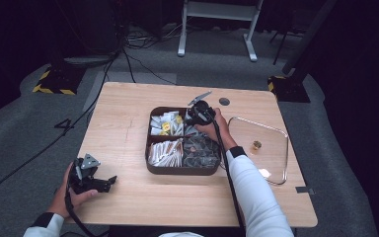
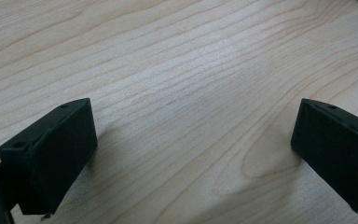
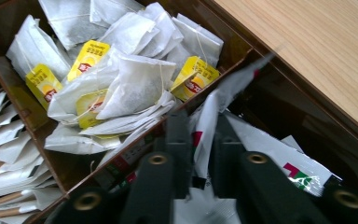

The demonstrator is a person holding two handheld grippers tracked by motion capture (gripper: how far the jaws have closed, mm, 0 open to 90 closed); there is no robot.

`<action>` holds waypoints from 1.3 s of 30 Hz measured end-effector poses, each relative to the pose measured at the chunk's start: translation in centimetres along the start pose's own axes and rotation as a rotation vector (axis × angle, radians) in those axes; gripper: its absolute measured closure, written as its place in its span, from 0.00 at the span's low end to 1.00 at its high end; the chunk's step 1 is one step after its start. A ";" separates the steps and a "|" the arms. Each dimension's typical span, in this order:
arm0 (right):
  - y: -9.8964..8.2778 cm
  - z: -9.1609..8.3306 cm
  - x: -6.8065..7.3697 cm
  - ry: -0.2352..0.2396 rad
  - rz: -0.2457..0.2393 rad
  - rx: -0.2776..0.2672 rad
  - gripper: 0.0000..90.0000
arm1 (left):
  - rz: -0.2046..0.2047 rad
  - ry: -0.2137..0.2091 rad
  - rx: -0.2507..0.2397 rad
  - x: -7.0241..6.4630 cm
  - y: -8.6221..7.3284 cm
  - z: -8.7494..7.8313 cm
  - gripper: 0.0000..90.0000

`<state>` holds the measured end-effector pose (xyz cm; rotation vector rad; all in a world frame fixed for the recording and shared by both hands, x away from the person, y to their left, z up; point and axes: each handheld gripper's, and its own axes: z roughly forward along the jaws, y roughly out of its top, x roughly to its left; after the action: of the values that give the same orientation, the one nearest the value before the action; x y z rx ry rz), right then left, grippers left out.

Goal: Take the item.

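Gripping a thin white sachet, the right gripper [image 1: 199, 114] works over the far right compartment of a dark brown box [image 1: 150, 167] at the middle of a wooden table [image 1: 123, 128], seen from the high view. The box has four compartments: white tea bags with yellow tags at far left, pale paper sticks at near left, dark packets at near right. A clear glass lid [image 1: 276, 148] with a gold knob lies flat on the table just to the right of the box. Near the table's front left corner, the left gripper [image 1: 107, 182] rests in the person's left hand [image 1: 74, 195], well apart from the box, its jaws pointing to the right.

From the left gripper view, the left gripper [image 2: 193, 154] stands wide open, its two black jaws far apart and low over bare wood grain, with nothing between them.

From the right gripper view, the right gripper [image 3: 200, 154] has its jaws drawn close together on the sachet [image 3: 209, 123], a white foil packet with red and green print that stands up between them, its upper end blurred. More such packets lie below in the same compartment. Across the wooden divider, the tea bags [image 3: 130, 84] lie heaped with their yellow tags showing, and the paper sticks [image 3: 0, 154] sit at the far left edge.
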<state>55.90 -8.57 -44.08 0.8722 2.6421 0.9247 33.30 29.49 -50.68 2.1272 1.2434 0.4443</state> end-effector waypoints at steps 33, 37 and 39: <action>-2.5 -6.1 0.1 0.015 -0.001 -0.193 1.00 | 0.000 0.000 0.000 0.0 0.0 0.0 0.00; -2.7 -7.1 0.1 0.014 -0.012 -0.203 1.00 | -0.001 0.001 0.000 0.0 0.0 0.0 0.00; -2.8 -7.6 0.2 0.018 -0.012 -0.213 1.00 | 0.000 0.001 0.000 0.0 0.0 0.0 0.00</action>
<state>51.63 -14.04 -39.92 0.7994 2.5010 1.1896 33.30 29.48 -50.68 2.1266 1.2442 0.4460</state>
